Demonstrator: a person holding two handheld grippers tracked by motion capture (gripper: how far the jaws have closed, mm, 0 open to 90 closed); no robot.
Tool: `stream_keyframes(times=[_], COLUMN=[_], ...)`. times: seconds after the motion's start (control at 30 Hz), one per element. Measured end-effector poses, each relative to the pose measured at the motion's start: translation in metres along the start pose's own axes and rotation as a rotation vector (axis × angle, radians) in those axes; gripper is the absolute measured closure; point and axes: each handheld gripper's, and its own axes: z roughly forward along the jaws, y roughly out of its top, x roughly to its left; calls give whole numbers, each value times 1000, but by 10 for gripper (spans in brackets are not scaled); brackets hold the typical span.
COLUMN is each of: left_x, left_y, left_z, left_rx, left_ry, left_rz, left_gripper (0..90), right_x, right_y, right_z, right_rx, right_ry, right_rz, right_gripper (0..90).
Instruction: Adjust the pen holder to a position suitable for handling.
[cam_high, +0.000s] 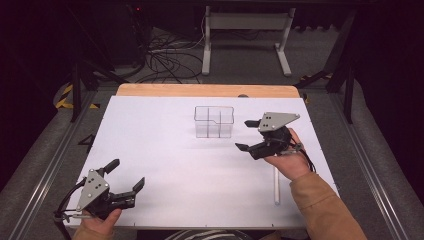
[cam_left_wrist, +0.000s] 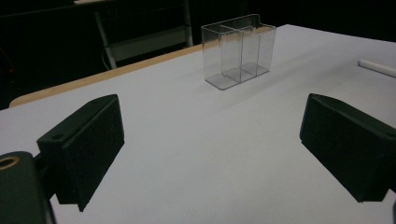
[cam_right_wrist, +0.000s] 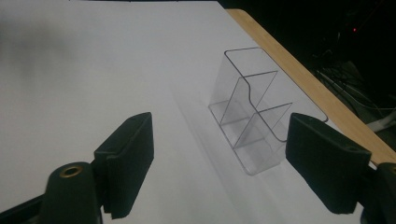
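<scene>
Dark room, grey carpet floor (cam_high: 45, 150), white metal table frame (cam_high: 247, 30) behind, tangled black cables (cam_high: 165, 60).

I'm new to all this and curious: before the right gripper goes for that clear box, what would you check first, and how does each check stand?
1. Right gripper jaws apart with nothing between them: ok.
2. Clear divided box upright on the white table: ok.
3. Box compartments hold nothing: ok.
4. Right gripper faces the box, bare table between them: ok.
5. Left gripper open, resting far from the box: ok.
6. White stick lies beside the right forearm, apart from the box: ok.
</scene>
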Motion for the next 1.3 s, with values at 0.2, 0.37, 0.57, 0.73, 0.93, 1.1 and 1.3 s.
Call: stream_keyframes(times=[0.2,0.37,0.57,0.73,0.93,1.1,1.3], left_x=[1,2,2,2,4,4,5], left_y=[0,0,0,0,0,0,0], left_z=[1,1,2,3,5,5,5], left_rx=[1,0,1,1,3,1,2], left_ry=[-1,-3,-6,-8,-15,-17,-16], left_rz=[-1,-2,-3,-5,-5,-4,-2], left_gripper=[74,74,75,76,76,76,76], right_x=[-11,-17,-21,-30,-40,-48,-51], right_y=[5,8,12,16,20,25,29], right_z=[12,17,24,32,46,60,74], right_rx=[26,23,16,17,45,86,132], right_ry=[7,9,21,58,97,102,103], right_rz=[6,17,25,57,70,47,19], right_gripper=[241,241,248,293,322,331,340])
